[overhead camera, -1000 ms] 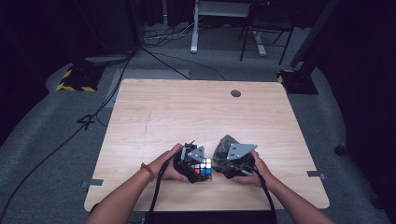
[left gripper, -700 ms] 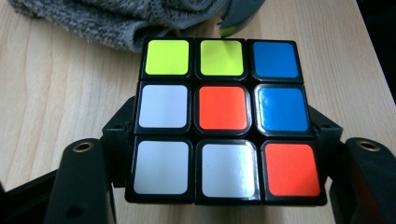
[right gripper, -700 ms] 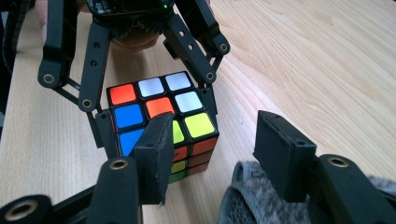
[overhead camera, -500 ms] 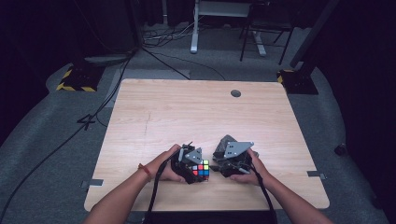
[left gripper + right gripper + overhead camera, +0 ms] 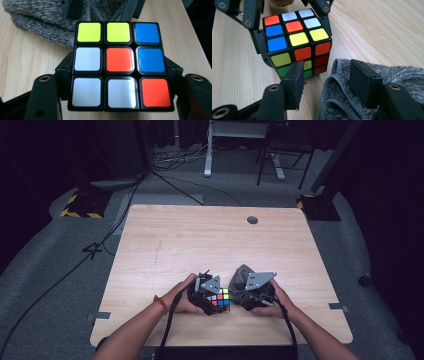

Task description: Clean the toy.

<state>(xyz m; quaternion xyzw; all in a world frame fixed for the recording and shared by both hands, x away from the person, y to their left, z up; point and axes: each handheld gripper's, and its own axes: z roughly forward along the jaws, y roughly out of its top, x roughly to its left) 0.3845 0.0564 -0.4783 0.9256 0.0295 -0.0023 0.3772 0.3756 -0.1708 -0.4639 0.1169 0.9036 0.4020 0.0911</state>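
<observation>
Near the table's (image 5: 165, 245) front edge, the left gripper (image 5: 212, 295) pinches the puzzle cube (image 5: 219, 297); just beside it, the right gripper (image 5: 250, 292) stands spread, one jaw pressing a grey cloth (image 5: 241, 275).

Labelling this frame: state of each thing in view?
Puzzle cube: scrambled, clamped between the jaws of the left gripper.
Grey cloth: bunched on the table, one jaw of the right gripper pressed into it.
Table: bare wood.
</observation>
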